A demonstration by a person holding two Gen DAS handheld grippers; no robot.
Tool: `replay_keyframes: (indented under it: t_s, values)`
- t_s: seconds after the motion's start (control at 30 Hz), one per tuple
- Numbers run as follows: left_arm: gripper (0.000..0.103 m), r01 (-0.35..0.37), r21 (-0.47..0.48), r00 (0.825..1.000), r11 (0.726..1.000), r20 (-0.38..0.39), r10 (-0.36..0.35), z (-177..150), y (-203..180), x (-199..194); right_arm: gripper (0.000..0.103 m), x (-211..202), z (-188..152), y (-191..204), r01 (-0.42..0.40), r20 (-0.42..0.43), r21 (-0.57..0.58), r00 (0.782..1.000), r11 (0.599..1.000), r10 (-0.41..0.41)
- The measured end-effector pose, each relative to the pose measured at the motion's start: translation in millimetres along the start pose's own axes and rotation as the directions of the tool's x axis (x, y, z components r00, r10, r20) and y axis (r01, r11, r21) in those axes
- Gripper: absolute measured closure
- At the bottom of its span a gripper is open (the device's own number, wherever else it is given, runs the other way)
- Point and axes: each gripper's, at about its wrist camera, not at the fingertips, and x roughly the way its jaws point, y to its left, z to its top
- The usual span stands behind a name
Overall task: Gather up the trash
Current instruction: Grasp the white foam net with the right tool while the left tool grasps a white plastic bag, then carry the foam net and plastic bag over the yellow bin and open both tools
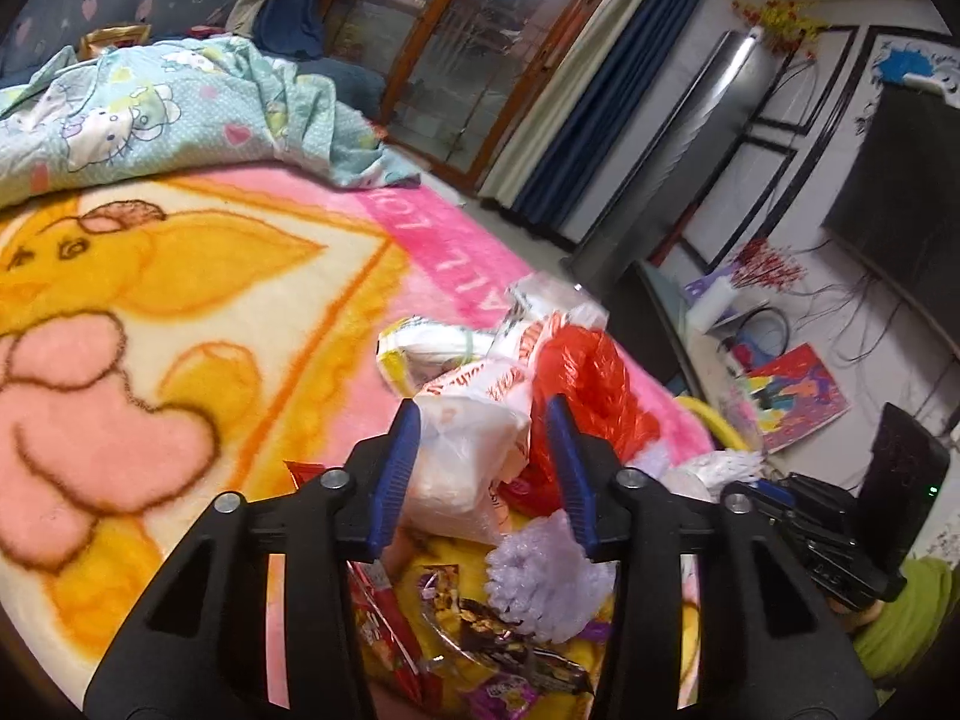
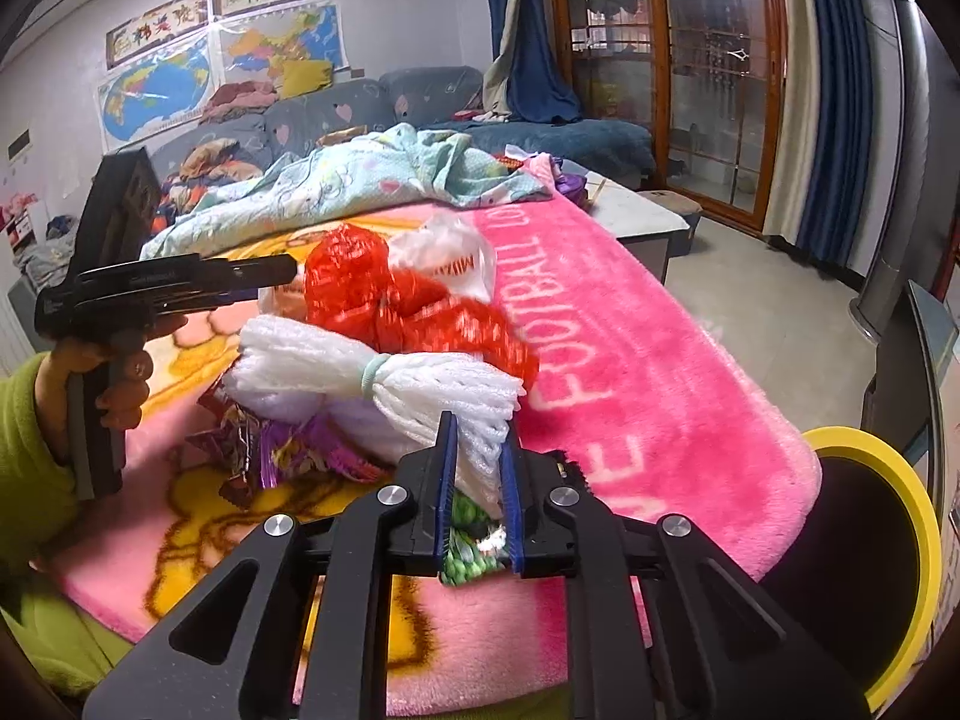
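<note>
A heap of trash lies on the pink and yellow blanket (image 1: 180, 312): a white plastic bag (image 1: 462, 456), red plastic netting (image 1: 588, 384), a pale purple foam net (image 1: 540, 576) and snack wrappers (image 1: 492, 642). My left gripper (image 1: 483, 411) has its blue pads closed against the white plastic bag, with red plastic by the right pad. In the right wrist view, my right gripper (image 2: 479, 426) is shut on the end of a white foam net (image 2: 384, 384) tied with a green band. Red netting (image 2: 384, 300) sits behind it. The left gripper (image 2: 282, 270) reaches into the heap from the left.
A yellow-rimmed bin (image 2: 870, 450) stands off the blanket's right edge. A light blue quilt (image 2: 360, 186) is bunched at the far end, with a sofa (image 2: 336, 108) behind. A person's hand in a green sleeve (image 2: 36, 450) holds the left gripper.
</note>
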Motion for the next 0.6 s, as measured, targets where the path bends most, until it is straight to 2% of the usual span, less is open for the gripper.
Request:
replay_keyframes:
  t_s: [0.1, 0.23, 0.37, 0.5, 0.6]
  values:
    - [0.065, -0.010, -0.006, 1.000, 1.000, -0.003, 0.010, 0, 2, -1, 0.090, -2, 1, -1, 0.003, 0.009, 0.005, 1.000, 1.000, -0.003]
    - [0.067, -0.045, 0.009, 0.998, 0.999, -0.044, 0.045, -3, 0, 5, 0.091, -3, 3, -4, -0.005, 0.018, 0.034, 1.000, 0.999, 0.004]
    - [0.084, -0.074, 0.023, 0.996, 0.997, -0.050, 0.075, -5, -3, 6, 0.091, -12, 6, -5, -0.002, 0.042, 0.045, 0.999, 0.999, 0.000]
    - [0.090, -0.117, 0.050, 0.993, 0.992, -0.023, 0.118, -1, -13, 0, 0.091, -19, 9, -7, 0.008, 0.065, 0.053, 0.998, 0.999, -0.012]
    - [0.090, -0.144, 0.079, 0.989, 0.986, 0.039, 0.141, 7, -25, -13, 0.091, -24, 11, -10, 0.017, 0.082, 0.066, 0.996, 0.998, -0.022]
